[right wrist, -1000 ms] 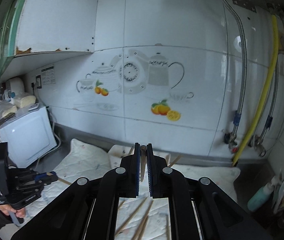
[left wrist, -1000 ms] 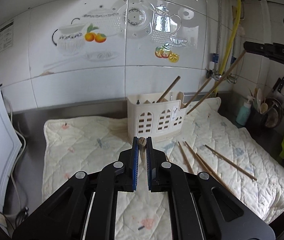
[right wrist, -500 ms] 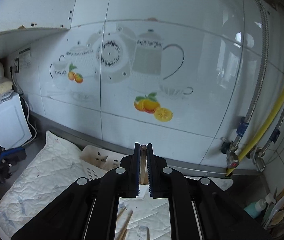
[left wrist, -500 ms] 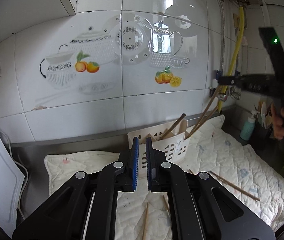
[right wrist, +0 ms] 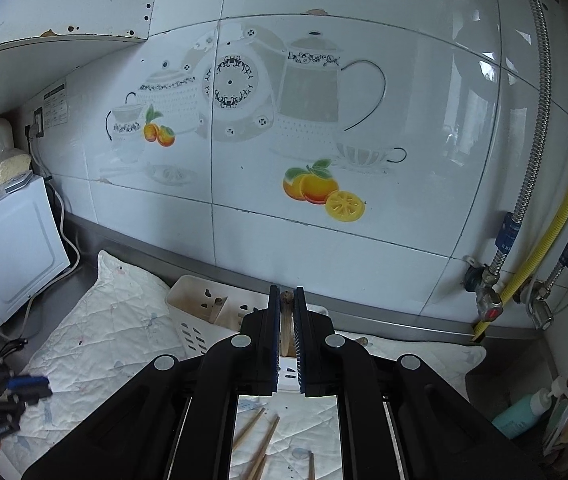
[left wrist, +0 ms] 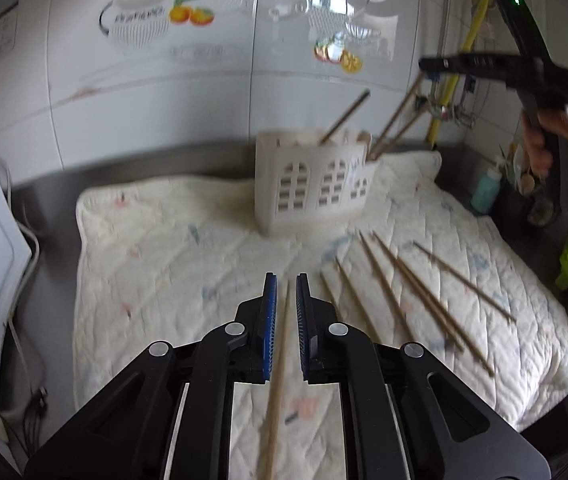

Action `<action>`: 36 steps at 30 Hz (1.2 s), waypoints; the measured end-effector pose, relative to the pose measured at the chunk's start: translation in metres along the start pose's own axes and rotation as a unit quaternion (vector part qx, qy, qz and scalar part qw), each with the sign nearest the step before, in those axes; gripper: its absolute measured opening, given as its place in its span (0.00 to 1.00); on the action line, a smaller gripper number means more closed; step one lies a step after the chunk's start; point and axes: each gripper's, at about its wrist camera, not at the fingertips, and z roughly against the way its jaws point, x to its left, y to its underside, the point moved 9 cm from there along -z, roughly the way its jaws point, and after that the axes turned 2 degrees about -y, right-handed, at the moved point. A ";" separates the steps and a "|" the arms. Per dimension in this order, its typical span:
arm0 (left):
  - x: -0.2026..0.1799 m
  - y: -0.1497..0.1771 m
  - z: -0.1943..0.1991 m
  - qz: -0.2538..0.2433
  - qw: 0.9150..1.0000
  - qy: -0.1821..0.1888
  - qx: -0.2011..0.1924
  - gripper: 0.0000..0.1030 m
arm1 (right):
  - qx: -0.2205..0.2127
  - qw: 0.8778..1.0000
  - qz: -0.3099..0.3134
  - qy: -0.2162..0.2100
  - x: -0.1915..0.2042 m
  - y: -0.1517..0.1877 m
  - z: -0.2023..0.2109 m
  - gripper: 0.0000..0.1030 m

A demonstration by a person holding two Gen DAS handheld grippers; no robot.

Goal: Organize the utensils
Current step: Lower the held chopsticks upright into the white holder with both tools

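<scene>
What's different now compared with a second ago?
The left gripper swung from facing the tiled wall down to the quilted white mat; its jaws now straddle a wooden chopstick without visibly clamping it. The right gripper moved nearer the white plastic utensil caddy, still clamped on a second chopstick. Caddy and loose chopsticks stayed put.

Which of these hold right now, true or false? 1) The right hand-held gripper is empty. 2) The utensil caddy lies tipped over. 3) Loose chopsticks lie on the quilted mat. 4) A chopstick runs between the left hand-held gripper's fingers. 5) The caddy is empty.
1) False. The right hand-held gripper is shut on a chopstick.
2) False. The utensil caddy stands upright on the quilted mat.
3) True. Several loose chopsticks lie to the caddy's right.
4) True. A second chopstick runs between the left hand-held gripper fingers.
5) False. Chopsticks already stand in it.
</scene>
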 end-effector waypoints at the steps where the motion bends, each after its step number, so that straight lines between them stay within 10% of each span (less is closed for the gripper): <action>1: 0.002 0.010 -0.001 0.002 1.000 -0.002 0.006 0.13 | -0.001 1.000 0.000 0.000 0.000 0.000 0.000 0.06; 19: 0.009 0.137 -0.030 0.012 0.994 -0.027 0.101 0.19 | -0.020 1.000 0.006 0.007 0.002 -0.016 0.019 0.06; 36: 0.013 0.051 0.010 0.028 0.999 -0.026 0.001 0.05 | -0.031 1.000 0.000 0.004 0.001 -0.021 0.028 0.06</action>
